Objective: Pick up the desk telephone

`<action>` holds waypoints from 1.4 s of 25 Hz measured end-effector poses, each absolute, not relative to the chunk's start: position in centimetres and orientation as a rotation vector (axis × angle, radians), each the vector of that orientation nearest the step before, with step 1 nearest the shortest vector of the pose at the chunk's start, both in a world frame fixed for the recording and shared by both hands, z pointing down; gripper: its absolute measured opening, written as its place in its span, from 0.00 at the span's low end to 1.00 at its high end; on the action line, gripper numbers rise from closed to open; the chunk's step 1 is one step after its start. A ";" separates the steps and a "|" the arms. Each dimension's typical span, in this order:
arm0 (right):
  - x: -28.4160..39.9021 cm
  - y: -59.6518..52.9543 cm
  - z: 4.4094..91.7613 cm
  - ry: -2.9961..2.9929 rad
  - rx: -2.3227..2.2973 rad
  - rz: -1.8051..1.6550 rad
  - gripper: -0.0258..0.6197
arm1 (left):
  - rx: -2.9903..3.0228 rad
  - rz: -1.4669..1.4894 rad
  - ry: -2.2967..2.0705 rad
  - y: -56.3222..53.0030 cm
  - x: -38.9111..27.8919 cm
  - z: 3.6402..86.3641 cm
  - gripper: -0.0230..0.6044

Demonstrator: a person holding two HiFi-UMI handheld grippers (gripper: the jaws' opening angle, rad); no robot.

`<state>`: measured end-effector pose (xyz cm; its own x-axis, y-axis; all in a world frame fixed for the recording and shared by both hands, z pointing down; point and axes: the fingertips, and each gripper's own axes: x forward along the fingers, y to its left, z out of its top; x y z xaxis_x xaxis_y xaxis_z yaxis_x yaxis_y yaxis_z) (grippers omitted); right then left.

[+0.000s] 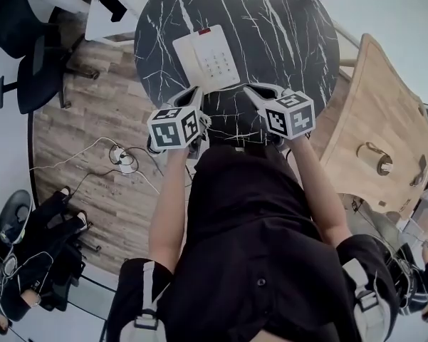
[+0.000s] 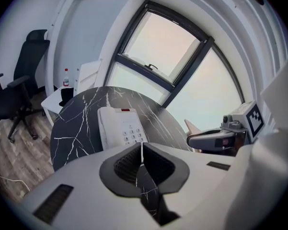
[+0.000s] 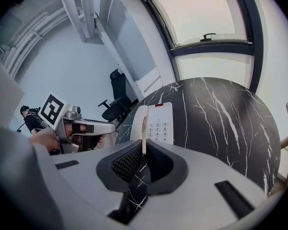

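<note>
**Counter**: round, dark marble. Far and right parts bare, open to a pass from above.

**Telephone**: the only thing on top, left of middle. Bare stone on every side of it.

**Left gripper**, **right gripper**: over the near rim, fingers pressed together, with an open gap between the two (the telephone lies just beyond it).

**Wooden chair**: close by the right rim, crowding that side.

**White side table**: just beside the far-left rim.

**Office chair**: well apart, left.

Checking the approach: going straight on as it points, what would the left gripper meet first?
Likely the near edge of the desk telephone, though depth is unclear; the table might come first.
</note>
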<state>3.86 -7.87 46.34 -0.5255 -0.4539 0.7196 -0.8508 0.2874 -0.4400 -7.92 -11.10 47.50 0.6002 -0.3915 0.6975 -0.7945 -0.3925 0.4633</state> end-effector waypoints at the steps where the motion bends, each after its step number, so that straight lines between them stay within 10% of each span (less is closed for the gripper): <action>1: 3.7 -8.1 46.4 -2.096 1.165 1.148 0.09 | 2.010 0.623 -0.935 -11.4 -8.1 47.7 0.06; 13: 3.2 -8.4 48.5 -2.021 1.175 1.160 0.10 | 1.996 0.606 -0.884 -11.8 -9.1 49.4 0.17; 35: 3.1 -12.2 53.6 -1.987 1.068 1.260 0.54 | 1.864 0.580 -0.937 -13.5 -10.0 52.3 0.33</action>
